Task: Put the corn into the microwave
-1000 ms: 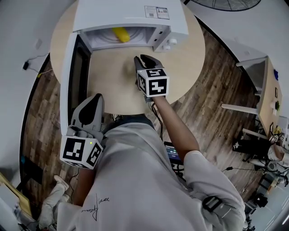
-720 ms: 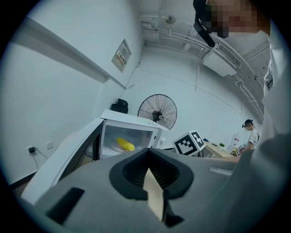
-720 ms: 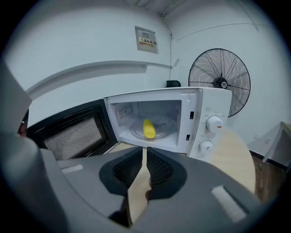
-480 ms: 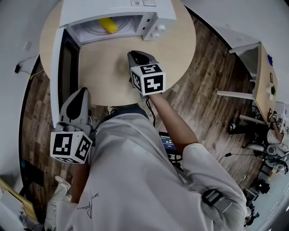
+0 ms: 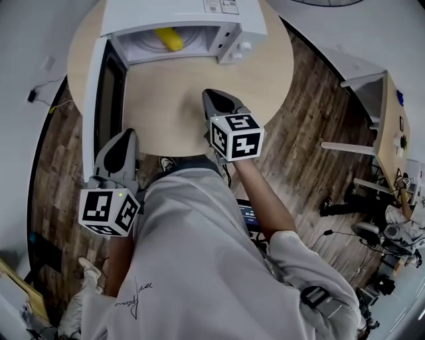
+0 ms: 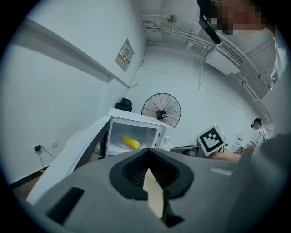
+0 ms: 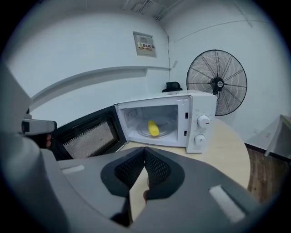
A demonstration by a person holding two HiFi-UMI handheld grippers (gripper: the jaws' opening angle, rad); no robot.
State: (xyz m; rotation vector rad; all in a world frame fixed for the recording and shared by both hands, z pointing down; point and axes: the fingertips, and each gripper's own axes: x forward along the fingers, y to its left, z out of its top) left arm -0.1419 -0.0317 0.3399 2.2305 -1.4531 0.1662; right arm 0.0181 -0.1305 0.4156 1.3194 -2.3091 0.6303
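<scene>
The yellow corn (image 5: 169, 38) lies on the turntable inside the white microwave (image 5: 179, 13), whose door (image 5: 104, 99) hangs open to the left. It also shows as the corn (image 7: 153, 128) in the right gripper view and the corn (image 6: 130, 141) in the left gripper view. My right gripper (image 5: 214, 97) hovers over the round table, well back from the oven mouth, shut and empty (image 7: 144, 149). My left gripper (image 5: 123, 136) sits by the table's near edge beside the door, shut with nothing in it (image 6: 148, 152).
The round wooden table (image 5: 265, 73) carries only the microwave, with its two knobs (image 7: 203, 121) on the right panel. A standing fan (image 7: 217, 83) is behind it. Wood floor and desks (image 5: 392, 126) lie to the right.
My right gripper has drawn back from the microwave toward the table's near edge and its jaws have closed. The corn stays inside. The left gripper has barely moved.
</scene>
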